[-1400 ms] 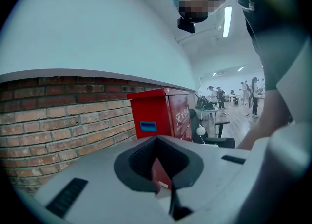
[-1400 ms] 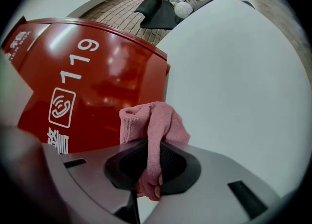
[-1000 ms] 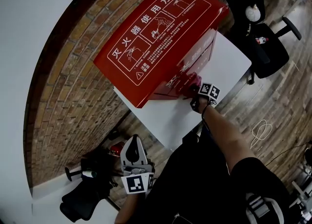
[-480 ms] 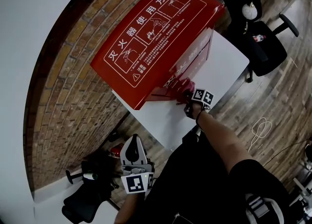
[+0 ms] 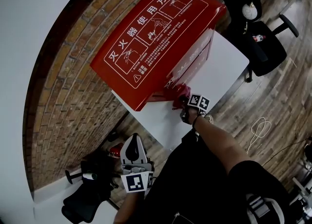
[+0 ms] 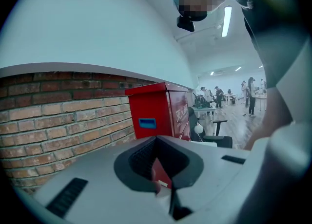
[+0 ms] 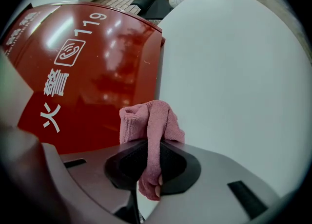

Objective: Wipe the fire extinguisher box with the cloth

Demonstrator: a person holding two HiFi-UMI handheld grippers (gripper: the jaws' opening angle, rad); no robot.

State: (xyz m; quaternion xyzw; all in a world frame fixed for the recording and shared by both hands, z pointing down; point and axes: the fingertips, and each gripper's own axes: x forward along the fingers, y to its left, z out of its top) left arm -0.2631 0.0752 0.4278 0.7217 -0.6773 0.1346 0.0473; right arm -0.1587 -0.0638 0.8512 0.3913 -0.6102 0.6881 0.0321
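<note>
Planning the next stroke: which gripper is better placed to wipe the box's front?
Right. The right gripper holds the pink cloth near the front of the fire extinguisher box; the left gripper is empty, low and away from it.

The fire extinguisher box is red, smooth and glossy, with soft reflections. The cloth is pink, matt, finely looped knit. The bench is white, smooth, matt. The wall is rough brick; the floor, wood planks. The right gripper has a grey matt plastic shell.
</note>
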